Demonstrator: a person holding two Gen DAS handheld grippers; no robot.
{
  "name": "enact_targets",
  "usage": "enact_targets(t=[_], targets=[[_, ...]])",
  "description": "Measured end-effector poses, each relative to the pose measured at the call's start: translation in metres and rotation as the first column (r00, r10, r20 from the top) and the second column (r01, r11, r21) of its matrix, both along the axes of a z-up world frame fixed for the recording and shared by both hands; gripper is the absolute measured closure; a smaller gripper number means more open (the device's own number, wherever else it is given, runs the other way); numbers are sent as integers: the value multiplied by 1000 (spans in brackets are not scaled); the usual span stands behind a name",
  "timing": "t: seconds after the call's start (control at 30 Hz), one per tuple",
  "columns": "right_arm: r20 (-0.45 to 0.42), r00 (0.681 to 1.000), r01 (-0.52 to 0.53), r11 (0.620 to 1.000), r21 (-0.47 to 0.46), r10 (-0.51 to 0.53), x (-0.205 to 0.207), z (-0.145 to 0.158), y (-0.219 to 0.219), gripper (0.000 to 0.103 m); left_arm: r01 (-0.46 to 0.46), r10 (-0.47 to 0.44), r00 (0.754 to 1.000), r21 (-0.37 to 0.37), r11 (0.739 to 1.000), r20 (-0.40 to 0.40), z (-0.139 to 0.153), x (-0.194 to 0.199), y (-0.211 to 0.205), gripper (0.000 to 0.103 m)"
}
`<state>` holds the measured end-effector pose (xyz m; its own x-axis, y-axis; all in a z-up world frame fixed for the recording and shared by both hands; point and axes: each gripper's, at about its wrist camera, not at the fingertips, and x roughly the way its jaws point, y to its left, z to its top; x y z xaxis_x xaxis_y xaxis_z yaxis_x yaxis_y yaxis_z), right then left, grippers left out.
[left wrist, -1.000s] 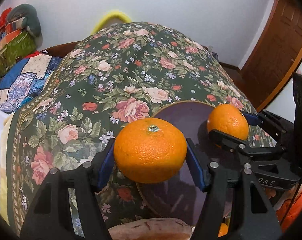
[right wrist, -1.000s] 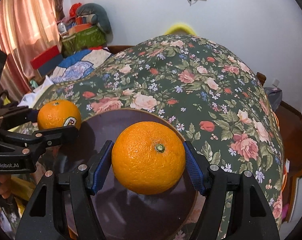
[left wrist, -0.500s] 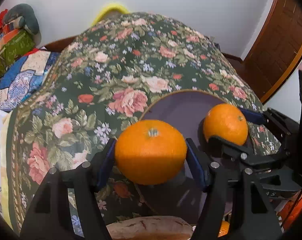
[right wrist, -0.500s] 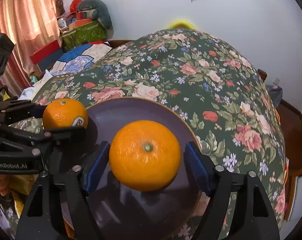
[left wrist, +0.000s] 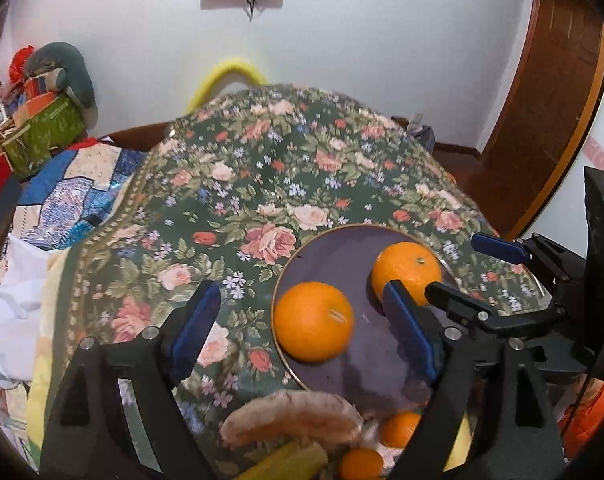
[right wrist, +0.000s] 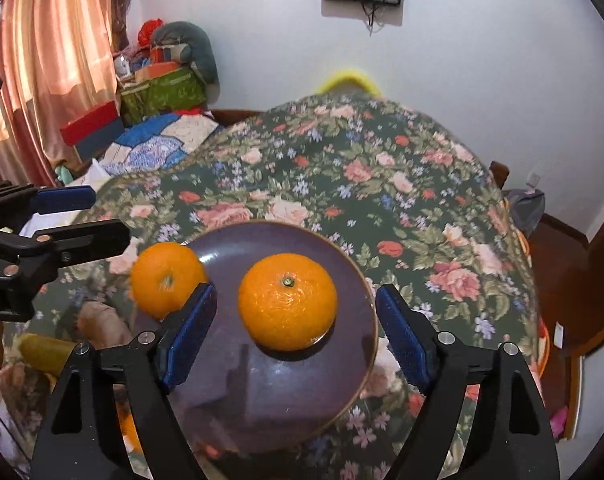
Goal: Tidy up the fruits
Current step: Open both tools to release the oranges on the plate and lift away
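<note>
Two oranges lie on a dark purple plate on the floral tablecloth. In the left wrist view one orange sits at the plate's left edge and the other further right. My left gripper is open and empty above the first orange. In the right wrist view my right gripper is open and empty, raised over the stem-up orange; the other orange is at the plate's left edge. Each gripper shows in the other's view.
A pile of other fruit sits near the table's front edge: a brownish fruit, small oranges and a yellow-green piece. The floral cloth stretches far behind the plate. Clutter and boxes stand at the left wall.
Both grippers opened, let their oranges go onto the plate, and pulled back and up. The left orange still looks blurred from motion.
</note>
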<state>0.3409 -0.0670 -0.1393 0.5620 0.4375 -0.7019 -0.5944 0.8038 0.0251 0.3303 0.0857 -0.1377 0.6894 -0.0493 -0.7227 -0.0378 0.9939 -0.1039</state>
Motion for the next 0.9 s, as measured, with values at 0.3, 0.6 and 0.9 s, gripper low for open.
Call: enact_targets(t=[0.3, 0.6, 0.9], targets=[[65, 997, 25, 999, 40, -28, -34, 36, -16, 20, -26, 24, 998, 31, 999, 62, 35, -56, -5, 15], [107, 993, 46, 997, 58, -52, -77, 55, -30, 18, -32, 28, 996, 44, 999, 80, 49, -103, -17, 13], [113, 991, 65, 998, 21, -67, -114, 50, -36, 18, -10, 7, 999, 56, 998, 53, 37, -144, -36, 10]])
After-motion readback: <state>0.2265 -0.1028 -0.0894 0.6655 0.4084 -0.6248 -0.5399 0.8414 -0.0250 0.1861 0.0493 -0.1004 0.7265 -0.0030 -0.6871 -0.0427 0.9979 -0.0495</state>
